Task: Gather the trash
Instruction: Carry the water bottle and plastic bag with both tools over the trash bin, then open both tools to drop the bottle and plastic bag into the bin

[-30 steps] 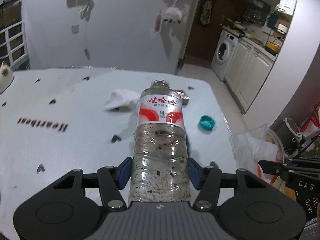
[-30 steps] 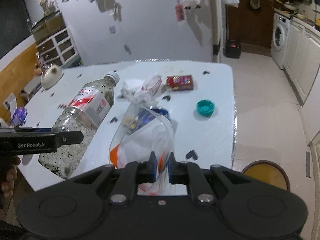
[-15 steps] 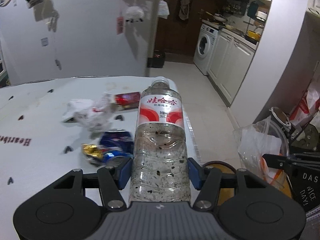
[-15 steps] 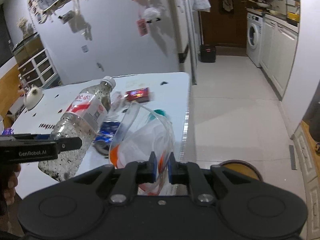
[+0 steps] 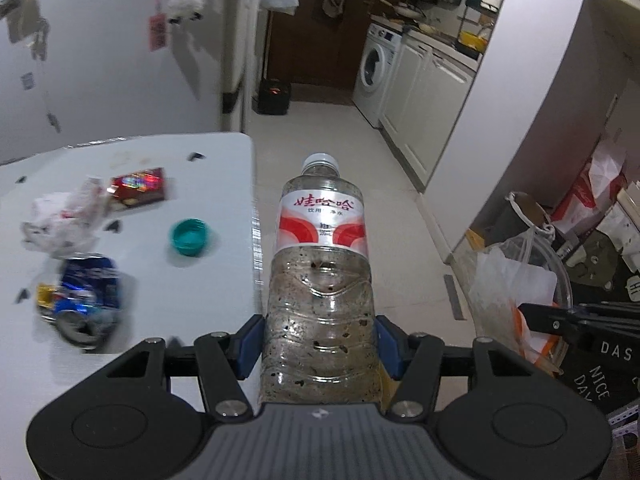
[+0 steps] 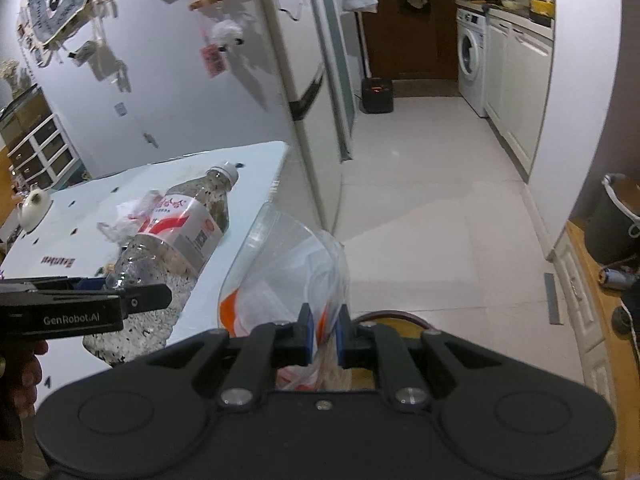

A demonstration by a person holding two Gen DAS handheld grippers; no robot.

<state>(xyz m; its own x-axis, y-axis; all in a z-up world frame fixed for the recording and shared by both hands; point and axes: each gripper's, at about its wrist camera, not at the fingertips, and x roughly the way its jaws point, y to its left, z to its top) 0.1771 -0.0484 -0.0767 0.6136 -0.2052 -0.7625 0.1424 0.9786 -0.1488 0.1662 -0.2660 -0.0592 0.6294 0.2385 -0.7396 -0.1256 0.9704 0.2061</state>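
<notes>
My left gripper [image 5: 318, 340] is shut on a dirty clear plastic bottle [image 5: 320, 280] with a red and white label, held past the table's right edge; it also shows in the right wrist view [image 6: 172, 236]. My right gripper [image 6: 323, 334] is shut on the rim of a clear plastic bag [image 6: 292, 268] with orange print, its mouth open; the bag also shows at the right of the left wrist view [image 5: 516, 280]. On the white table [image 5: 224, 160] lie a crushed blue can [image 5: 86, 288], a teal cap [image 5: 189, 237], a red wrapper [image 5: 138, 185] and crumpled white paper [image 5: 64, 216].
A fridge [image 6: 240, 80] stands behind the table. A dark bucket [image 6: 614, 220] stands on the floor at the right. A washing machine [image 5: 374, 68] and white cabinets [image 5: 432, 92] line the far kitchen. A brown stool top [image 6: 384, 316] sits below the bag.
Both grippers have swung to the right, off the table toward the open floor. The bottle now hangs past the table edge, closer to the bag. Both grips are unchanged.
</notes>
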